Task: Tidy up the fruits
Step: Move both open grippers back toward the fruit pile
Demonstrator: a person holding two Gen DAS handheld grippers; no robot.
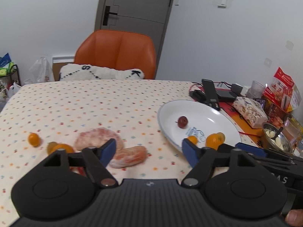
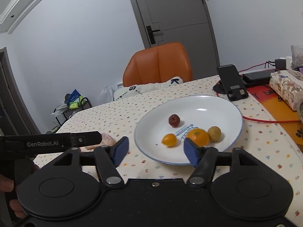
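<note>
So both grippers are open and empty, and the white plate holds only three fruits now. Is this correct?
Not quite: the white plate holds four fruits, not three. The right wrist view shows a dark red fruit, a small orange one, a larger orange one and a yellowish one. The left gripper and right gripper are indeed open and empty.

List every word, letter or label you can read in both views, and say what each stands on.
"GenRobot.AI": side of the left gripper.
"S" and "K": white cushion.
"DA": orange mat, cut off.
Blue print on the white plate: blurred.
Red packet: unreadable.
</note>
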